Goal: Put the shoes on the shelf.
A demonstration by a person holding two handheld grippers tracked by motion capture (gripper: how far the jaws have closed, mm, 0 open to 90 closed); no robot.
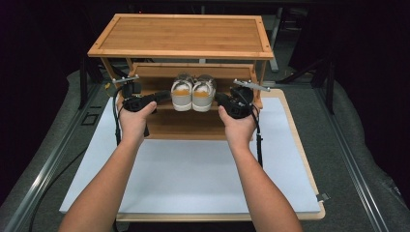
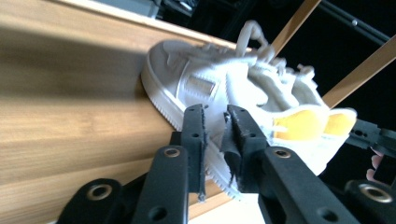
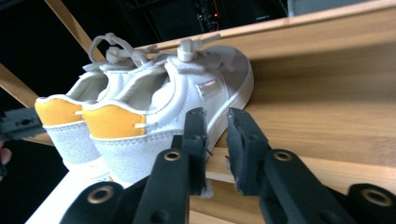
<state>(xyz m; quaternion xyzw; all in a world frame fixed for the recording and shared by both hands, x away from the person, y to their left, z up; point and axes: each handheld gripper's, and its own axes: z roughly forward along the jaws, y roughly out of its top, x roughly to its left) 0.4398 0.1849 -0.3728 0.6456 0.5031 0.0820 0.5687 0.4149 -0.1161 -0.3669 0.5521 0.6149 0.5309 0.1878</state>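
A pair of white shoes [image 1: 193,93] is sitting side by side on the middle shelf [image 1: 167,105] of a wooden rack [image 1: 181,36], heels flush with the shelf's front edge. The left gripper [image 1: 162,96] is pinching the sole rim of the left shoe [image 2: 219,84], its jaws nearly together on that thin edge. The right gripper [image 1: 221,99] is reaching the outer side of the right shoe [image 3: 182,98]; its jaws are standing narrowly apart at the sole, and I cannot tell whether the pads are pressing on it. Judging from this, the grasp is being taken and the lifting or sliding of the pair off the shelf is yet to come. The rack's top board is hiding the toes in the high view, and the shelf beneath is lying in shadow.
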